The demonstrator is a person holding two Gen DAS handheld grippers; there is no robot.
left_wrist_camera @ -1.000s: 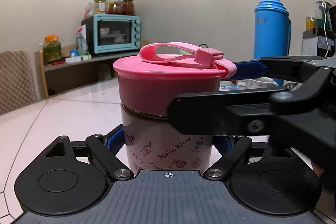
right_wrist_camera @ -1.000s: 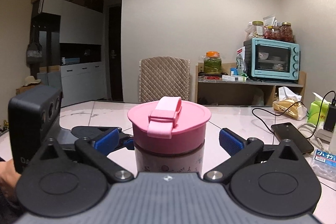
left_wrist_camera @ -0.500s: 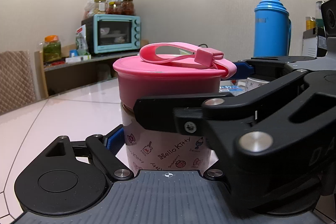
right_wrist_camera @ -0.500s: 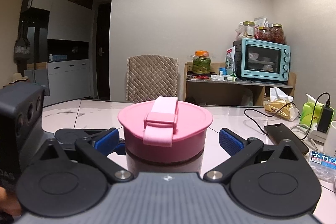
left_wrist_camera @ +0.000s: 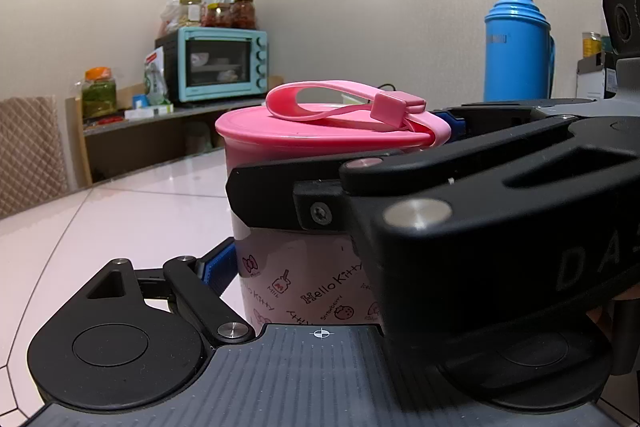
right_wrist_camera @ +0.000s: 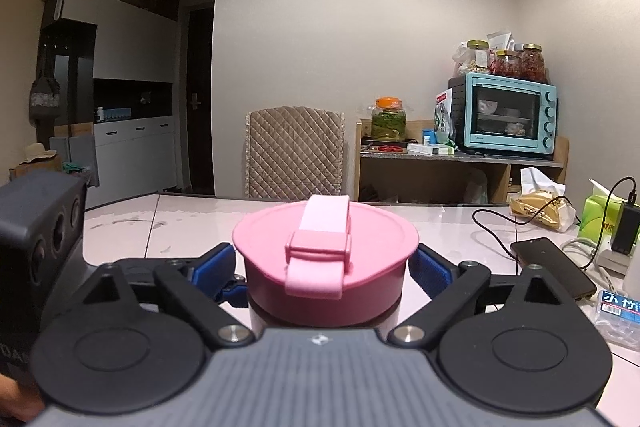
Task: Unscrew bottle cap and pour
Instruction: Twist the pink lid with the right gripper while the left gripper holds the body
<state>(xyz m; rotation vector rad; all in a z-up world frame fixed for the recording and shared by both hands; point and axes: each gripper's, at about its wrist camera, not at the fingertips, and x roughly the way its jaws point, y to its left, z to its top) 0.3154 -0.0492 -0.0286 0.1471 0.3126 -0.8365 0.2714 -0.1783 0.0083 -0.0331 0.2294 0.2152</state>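
A pink Hello Kitty bottle (left_wrist_camera: pixel 304 287) stands on the pale table (left_wrist_camera: pixel 100 219), with my left gripper (left_wrist_camera: pixel 304 267) shut on its printed body, low down. Its pink cap (right_wrist_camera: pixel 324 235), which carries a folded strap, fills the middle of the right wrist view. My right gripper (right_wrist_camera: pixel 324 267) straddles the cap; its jaws are closing and both blue pads (right_wrist_camera: pixel 426 269) meet the cap's sides. Seen from the left wrist, the right gripper's black finger (left_wrist_camera: pixel 400 203) crosses the lower cap and hides my left gripper's right finger.
A blue thermos (left_wrist_camera: pixel 516 47) stands at the back right of the table. A phone (right_wrist_camera: pixel 552 267), a charger cable (right_wrist_camera: pixel 500 227), a green box (right_wrist_camera: pixel 600 215) and a tissue pack (right_wrist_camera: pixel 620 311) lie to the right. Beyond the table are a quilted chair (right_wrist_camera: pixel 294 151) and a teal oven (right_wrist_camera: pixel 504 117).
My right gripper has come in over the bottle and drawn its pads inward onto the cap's sides. The left gripper and the bottle have stayed still.
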